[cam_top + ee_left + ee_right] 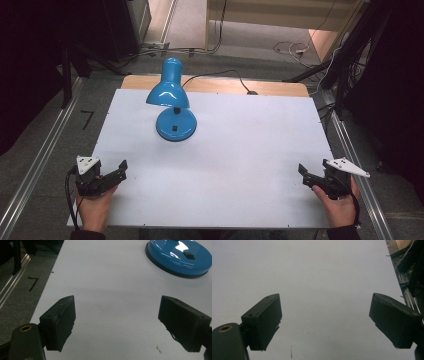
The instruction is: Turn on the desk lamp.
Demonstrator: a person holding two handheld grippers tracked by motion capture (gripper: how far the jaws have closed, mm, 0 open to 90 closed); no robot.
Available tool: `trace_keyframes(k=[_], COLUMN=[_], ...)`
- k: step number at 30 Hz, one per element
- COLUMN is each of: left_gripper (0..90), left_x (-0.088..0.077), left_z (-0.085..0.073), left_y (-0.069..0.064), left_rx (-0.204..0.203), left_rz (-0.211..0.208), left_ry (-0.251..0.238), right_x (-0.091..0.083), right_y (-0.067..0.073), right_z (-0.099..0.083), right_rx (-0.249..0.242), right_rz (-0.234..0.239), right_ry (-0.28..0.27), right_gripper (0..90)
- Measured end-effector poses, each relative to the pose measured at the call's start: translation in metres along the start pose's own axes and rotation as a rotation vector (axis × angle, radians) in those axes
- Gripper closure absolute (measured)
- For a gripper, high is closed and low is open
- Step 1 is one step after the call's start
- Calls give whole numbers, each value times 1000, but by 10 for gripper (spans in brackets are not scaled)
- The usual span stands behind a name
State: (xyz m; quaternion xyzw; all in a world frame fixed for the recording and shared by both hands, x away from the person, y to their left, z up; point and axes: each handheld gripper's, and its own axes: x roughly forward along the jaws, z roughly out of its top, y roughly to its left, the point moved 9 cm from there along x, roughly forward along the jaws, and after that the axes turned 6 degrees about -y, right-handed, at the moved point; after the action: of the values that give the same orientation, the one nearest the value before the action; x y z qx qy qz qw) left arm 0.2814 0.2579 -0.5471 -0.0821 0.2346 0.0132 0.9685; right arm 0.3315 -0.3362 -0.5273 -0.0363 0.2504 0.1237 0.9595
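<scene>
A blue desk lamp point(170, 100) stands toward the back left of the white table top point(240, 150), its shade bent over its round base point(178, 257), which has a small black switch. My left gripper point(120, 169) rests at the near left edge, held in a hand, jaws wide apart with nothing between them point(116, 322). My right gripper point(305, 175) sits at the near right edge in the other hand, open and empty too point(325, 322). Both point inward over bare table.
The lamp's black cord point(220, 75) runs off the back of the table over a wooden strip point(280, 89). Metal rails point(35, 165) flank the table on both sides. Cables lie on the floor behind.
</scene>
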Motion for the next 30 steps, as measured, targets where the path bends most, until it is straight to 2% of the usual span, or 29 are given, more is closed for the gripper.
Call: trace_keyframes(k=[3,5,7,14,23,30], left_gripper=[150,150,150,143,139,140], left_x=[-1,-1,1,8,15,15], left_z=[2,4,4,5,9,11], left_y=[-6,-11,-13,-19,-25,-32], left_rx=[4,8,12,22,23,38], left_rz=[-12,-23,-24,-24,-34,-45], left_ry=[-8,-16,-13,-7,-10,-11], right_x=[5,7,10,8,9,9], right_y=[2,2,0,-2,-4,-5], right_z=[-7,-7,-7,-5,-7,-4], right_rx=[-6,3,31,46,80,89], right_rz=[9,15,17,23,40,32], right_ry=[44,45,50,34,47,41], right_gripper=[97,97,97,101,104,105])
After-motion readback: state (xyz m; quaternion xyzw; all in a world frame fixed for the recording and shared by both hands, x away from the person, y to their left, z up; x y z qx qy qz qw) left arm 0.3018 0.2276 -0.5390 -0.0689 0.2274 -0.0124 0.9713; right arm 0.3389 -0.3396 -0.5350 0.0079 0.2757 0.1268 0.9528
